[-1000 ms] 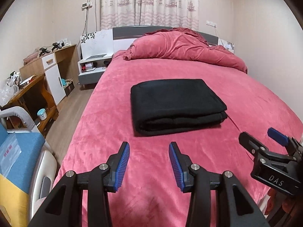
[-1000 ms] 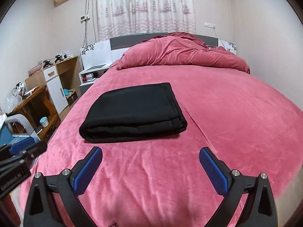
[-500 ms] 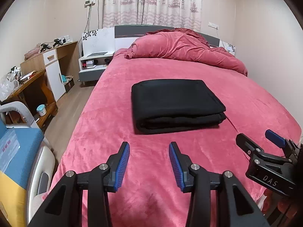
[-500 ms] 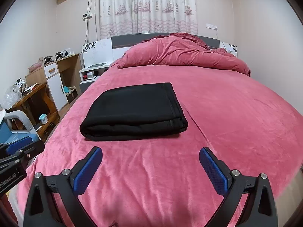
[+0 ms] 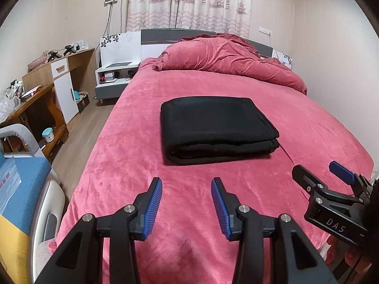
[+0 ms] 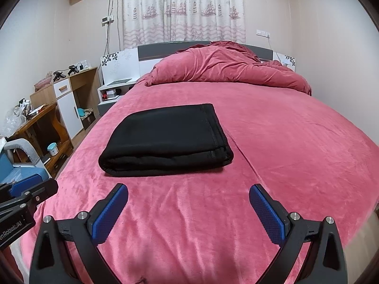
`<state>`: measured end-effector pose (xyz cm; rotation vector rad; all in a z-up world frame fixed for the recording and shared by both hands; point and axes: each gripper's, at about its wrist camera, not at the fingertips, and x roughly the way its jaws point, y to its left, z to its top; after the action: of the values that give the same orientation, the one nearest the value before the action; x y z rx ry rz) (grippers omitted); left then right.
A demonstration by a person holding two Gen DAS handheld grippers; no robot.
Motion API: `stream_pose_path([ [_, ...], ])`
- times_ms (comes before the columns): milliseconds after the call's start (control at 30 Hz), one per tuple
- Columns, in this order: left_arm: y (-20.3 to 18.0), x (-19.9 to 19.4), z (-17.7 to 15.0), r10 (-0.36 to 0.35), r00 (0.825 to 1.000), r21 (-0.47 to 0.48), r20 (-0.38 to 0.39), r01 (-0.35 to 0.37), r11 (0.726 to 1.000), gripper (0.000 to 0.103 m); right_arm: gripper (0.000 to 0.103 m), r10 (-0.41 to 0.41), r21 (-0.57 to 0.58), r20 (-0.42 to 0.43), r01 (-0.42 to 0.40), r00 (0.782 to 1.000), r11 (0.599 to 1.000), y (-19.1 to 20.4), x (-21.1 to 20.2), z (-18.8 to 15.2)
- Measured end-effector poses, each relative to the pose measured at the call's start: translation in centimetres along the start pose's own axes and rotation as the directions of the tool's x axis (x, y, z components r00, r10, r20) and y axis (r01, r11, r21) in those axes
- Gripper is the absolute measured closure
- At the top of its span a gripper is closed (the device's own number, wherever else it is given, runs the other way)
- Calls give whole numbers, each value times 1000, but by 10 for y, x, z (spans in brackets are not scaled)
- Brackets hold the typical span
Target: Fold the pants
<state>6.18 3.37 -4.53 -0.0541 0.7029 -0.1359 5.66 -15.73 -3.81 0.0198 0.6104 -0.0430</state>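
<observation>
The pants point(image 5: 213, 125) are lying folded on the bed point(image 5: 308, 127), probably soft, limp and light; grip the thick folded edge. Both grippers point(image 5: 187, 201) point(image 6: 188, 209) are hanging apart, empty, short of the pants.

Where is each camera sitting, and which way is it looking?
Left wrist view: rides the left gripper, looks down the bed at the folded black pants; the right gripper and fingers holding it show at right.
Right wrist view: rides the right gripper, faces the same way; the left gripper shows at left.
Both views share the pants, bed, curtain and both open, empty grippers.
</observation>
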Motion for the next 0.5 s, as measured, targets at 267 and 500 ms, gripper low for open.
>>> stream_pose_path([
  [267, -2, -1, 0, 1, 1000, 2, 3, -1, 1000, 59, 0, 5, 1, -1, -5, 1000, 1000, -1, -1, 0],
  [500, -4, -1, -1, 6, 1000, 4, 2, -6, 1000, 59, 0, 6, -3, -4, -6, 1000, 1000, 0, 0, 0],
])
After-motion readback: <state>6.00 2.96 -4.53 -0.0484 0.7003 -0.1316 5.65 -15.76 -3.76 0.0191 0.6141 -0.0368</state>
